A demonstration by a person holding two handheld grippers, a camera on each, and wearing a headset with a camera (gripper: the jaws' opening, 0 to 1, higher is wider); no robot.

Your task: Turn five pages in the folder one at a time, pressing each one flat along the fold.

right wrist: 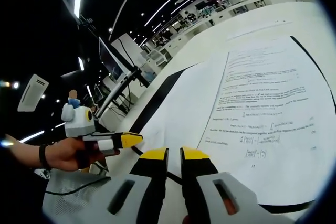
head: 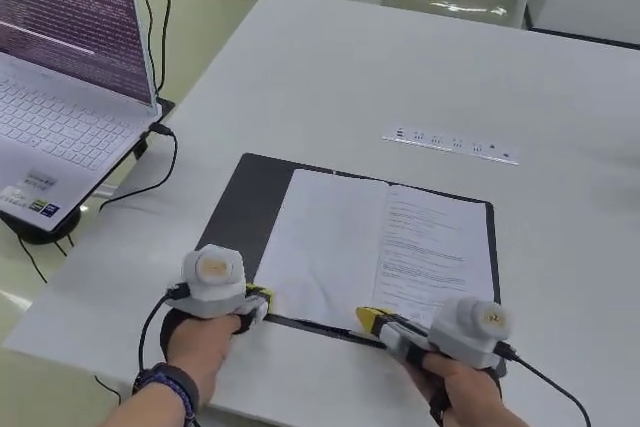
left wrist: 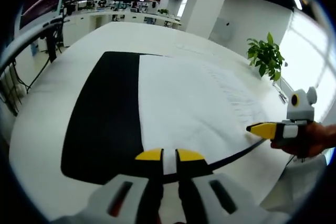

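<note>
A black folder lies open on the white table. Its left sheet is blank and its right page is printed. My left gripper sits at the blank sheet's near left corner, jaws shut with a hair of gap and nothing seen between them. My right gripper rests at the folder's near edge, just below the fold, jaws also shut on nothing. The printed page spreads ahead of it, lying flat. The other gripper enters the left gripper view from the right.
An open laptop stands at the far left with a black cable trailing toward the folder. A white power strip lies beyond the folder. The table edge runs close to my hands. A potted plant stands far off.
</note>
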